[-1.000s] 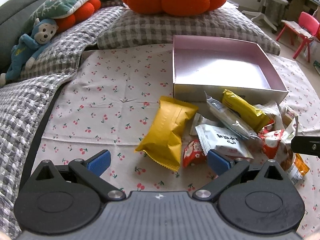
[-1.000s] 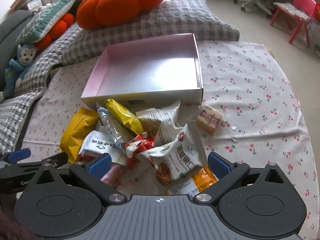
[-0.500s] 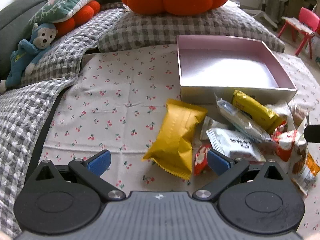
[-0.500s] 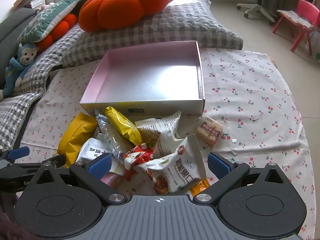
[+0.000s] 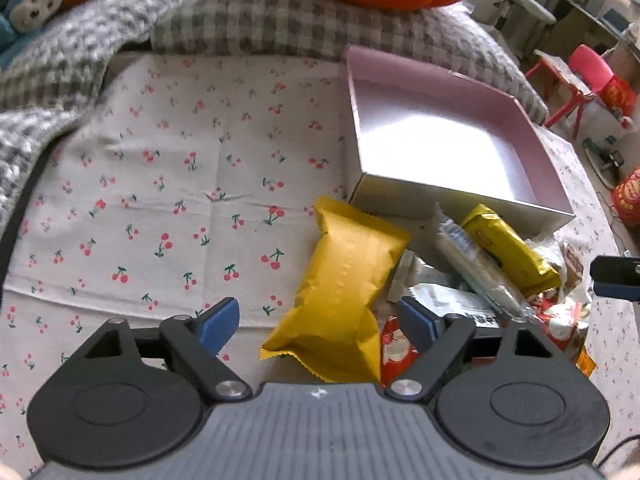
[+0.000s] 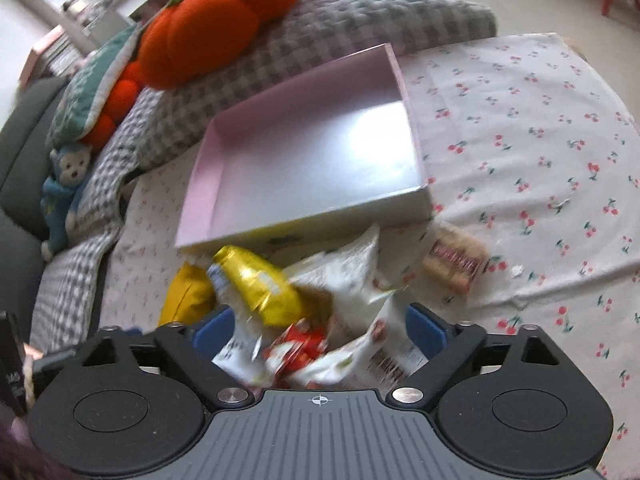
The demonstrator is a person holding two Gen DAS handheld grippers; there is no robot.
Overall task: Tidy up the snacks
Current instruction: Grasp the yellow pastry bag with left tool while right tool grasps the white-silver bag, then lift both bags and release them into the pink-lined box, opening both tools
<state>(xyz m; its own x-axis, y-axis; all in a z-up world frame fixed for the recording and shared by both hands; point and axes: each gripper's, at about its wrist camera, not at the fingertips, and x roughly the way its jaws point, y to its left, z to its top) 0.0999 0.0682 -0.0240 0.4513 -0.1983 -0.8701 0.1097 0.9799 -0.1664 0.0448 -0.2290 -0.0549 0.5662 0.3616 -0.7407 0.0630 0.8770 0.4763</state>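
A pile of snack packets lies on the cherry-print cloth [image 5: 180,184] in front of an empty pink box [image 5: 444,148]. My left gripper [image 5: 320,322] is open, its blue fingertips on either side of a large yellow packet [image 5: 344,280]. Beside it lie a smaller yellow bar [image 5: 504,248], a clear wrapped bar [image 5: 476,268] and a red packet [image 5: 394,350]. My right gripper [image 6: 320,330] is open over the pile, with the red packet [image 6: 300,348], a white packet [image 6: 352,280] and the yellow bar [image 6: 260,284] between its fingertips. The box [image 6: 312,160] lies beyond.
A brown biscuit packet [image 6: 456,266] lies apart, right of the pile. Grey checked cushions [image 5: 280,24], an orange pumpkin pillow [image 6: 224,28] and a blue monkey toy [image 6: 64,192] line the back and left. A pink chair [image 5: 580,76] stands on the floor at right.
Both grippers have moved forward and lower toward the pile. The left now straddles the large yellow packet. The right view has tilted and closed in on the snacks.
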